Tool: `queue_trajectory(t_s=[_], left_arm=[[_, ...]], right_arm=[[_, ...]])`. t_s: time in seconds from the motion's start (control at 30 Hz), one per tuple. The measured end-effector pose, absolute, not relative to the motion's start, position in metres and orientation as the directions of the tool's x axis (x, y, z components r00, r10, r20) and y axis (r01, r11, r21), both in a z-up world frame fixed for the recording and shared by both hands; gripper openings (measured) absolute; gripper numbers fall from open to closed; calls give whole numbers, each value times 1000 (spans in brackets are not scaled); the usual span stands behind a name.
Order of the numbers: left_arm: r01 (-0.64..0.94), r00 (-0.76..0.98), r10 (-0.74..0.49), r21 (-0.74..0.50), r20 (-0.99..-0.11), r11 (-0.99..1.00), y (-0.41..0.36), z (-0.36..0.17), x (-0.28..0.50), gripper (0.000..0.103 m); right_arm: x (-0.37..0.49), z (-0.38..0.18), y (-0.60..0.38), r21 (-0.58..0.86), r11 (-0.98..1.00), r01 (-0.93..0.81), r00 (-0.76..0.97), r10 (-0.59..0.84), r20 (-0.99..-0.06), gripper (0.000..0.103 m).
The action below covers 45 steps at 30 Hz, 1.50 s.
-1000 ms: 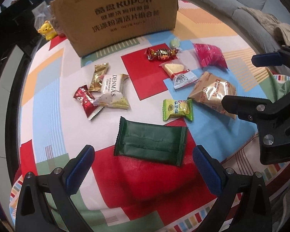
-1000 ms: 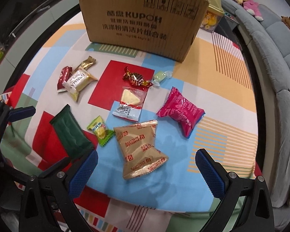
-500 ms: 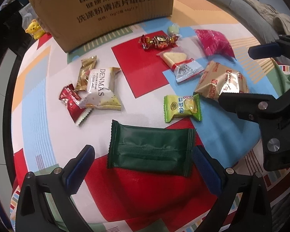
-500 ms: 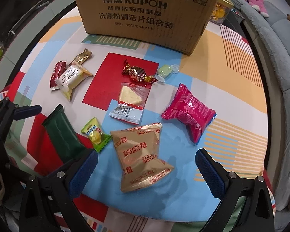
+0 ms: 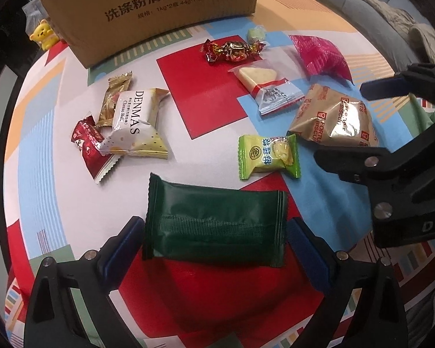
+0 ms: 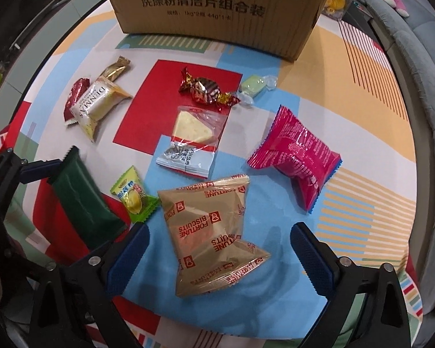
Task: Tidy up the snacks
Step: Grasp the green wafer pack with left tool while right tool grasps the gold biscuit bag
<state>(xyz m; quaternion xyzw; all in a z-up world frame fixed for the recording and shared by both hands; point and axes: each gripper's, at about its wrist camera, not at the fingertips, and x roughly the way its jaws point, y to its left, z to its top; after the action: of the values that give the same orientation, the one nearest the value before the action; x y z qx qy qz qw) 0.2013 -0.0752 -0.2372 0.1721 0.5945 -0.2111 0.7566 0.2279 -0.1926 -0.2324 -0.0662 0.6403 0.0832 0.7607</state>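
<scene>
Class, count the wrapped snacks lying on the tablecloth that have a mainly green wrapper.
2: a dark green packet between the left fingers, and a light green packet beside the tan biscuit bag. The cardboard box may hide others.

— How many wrapped snacks lie on the table [image 6: 362, 58]?

— Ten: one dark green packet [image 5: 214, 226], one tan biscuit bag [image 6: 211, 232], one pink bag [image 6: 298, 156], one lime sachet [image 5: 268, 156], one cheese wedge pack [image 6: 192, 139], one foil candy [image 6: 207, 90], one pale green candy [image 6: 255, 84], one white Denmas pack [image 5: 133, 124], one gold bar [image 5: 114, 98], one red sachet [image 5: 91, 148].

— And boxes?

— One cardboard box [image 6: 217, 8].
</scene>
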Motion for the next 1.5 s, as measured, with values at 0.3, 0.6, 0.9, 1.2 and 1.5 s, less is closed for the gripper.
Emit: queue_trajectory(t_s=[0.3,0.6,0.9,1.2,1.5], left_arm=[[529,216,-139,-3,-966,848,-72,-235,196,89],[515,256,-142,10,-956,857,-67,-226,184,74],[523,286,-138,34,-948,851,-66,-219,184,60],[476,312,-130,37,-941,879,-61,-207,186,30],[467,332,-138,35,-933,884,-59,-197,184,17]], right_arm=[[232,-250,-199,20,979,-205,135,48,-990,75],[223,-250,-197,15,977,-211,161,49,-986,54],[210,-237,-188,40,979,-200,165,74,-983,45],[197,-211,-192,30,982,-187,205,69,-976,45],[189,-197,-189,23,982,-185,238,68,-969,45]])
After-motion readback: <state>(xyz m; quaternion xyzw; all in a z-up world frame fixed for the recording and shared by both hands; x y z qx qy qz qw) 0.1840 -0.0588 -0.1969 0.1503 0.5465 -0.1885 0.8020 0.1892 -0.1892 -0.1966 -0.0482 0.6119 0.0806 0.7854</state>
